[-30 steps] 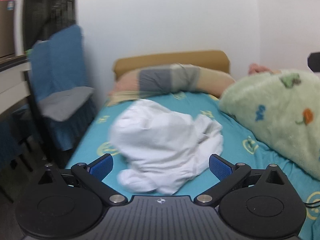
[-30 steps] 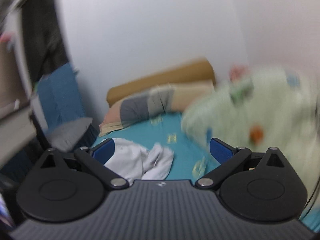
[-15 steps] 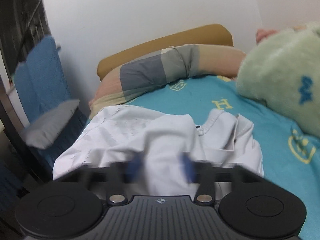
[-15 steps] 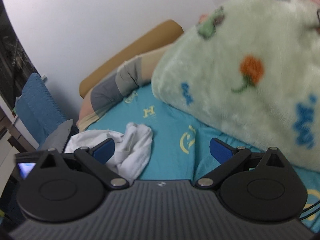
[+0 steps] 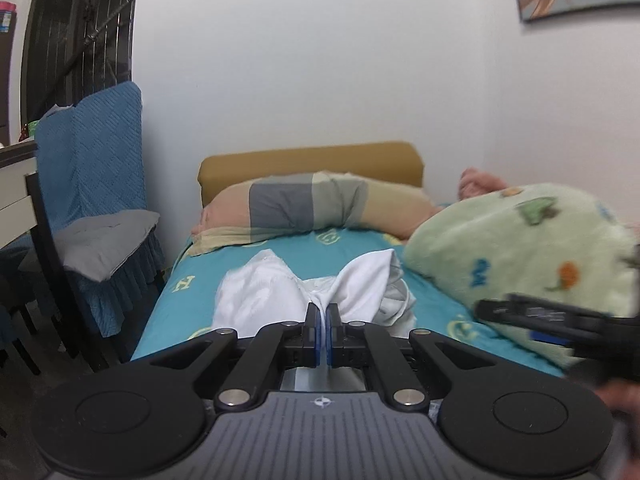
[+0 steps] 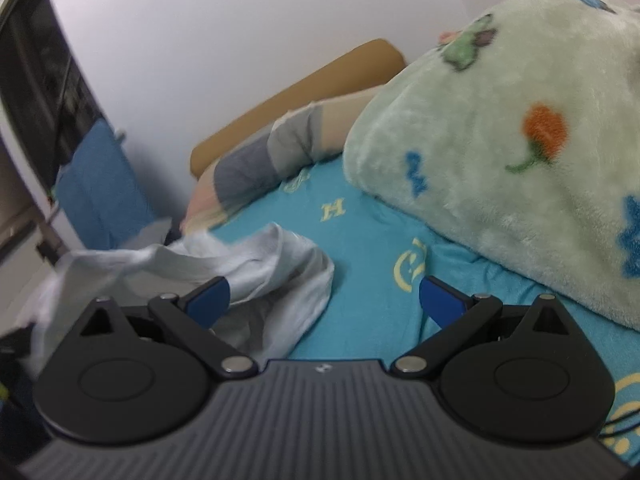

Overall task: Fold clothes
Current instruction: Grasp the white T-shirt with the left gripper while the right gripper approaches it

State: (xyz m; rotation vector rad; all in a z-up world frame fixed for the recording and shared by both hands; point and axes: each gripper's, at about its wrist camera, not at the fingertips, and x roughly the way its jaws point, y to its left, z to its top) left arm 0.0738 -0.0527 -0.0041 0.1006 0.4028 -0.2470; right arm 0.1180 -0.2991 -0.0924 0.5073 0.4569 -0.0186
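Observation:
A crumpled white garment [image 5: 264, 296] lies on the teal bedsheet [image 5: 308, 248] near the bed's left edge. My left gripper [image 5: 322, 320] is shut on a pinch of its fabric, which fans out to both sides of the fingers. In the right wrist view the same white garment [image 6: 256, 264] is bunched at the left. My right gripper [image 6: 324, 300] is open over the sheet, its left finger [image 6: 208, 296] over the cloth's edge and nothing between the fingers. The right gripper [image 5: 560, 320] also shows, blurred, at the right of the left wrist view.
A fluffy green blanket [image 6: 500, 140] fills the bed's right side. A striped pillow [image 5: 304, 208] and tan headboard [image 5: 312, 164] lie at the far end. A blue-covered chair [image 5: 92, 184] stands off the bed's left edge. White walls enclose the far side and the right.
My left gripper went from open to shut on the white garment and pulled back with it. My right gripper dropped toward the sheet, closer to the cloth.

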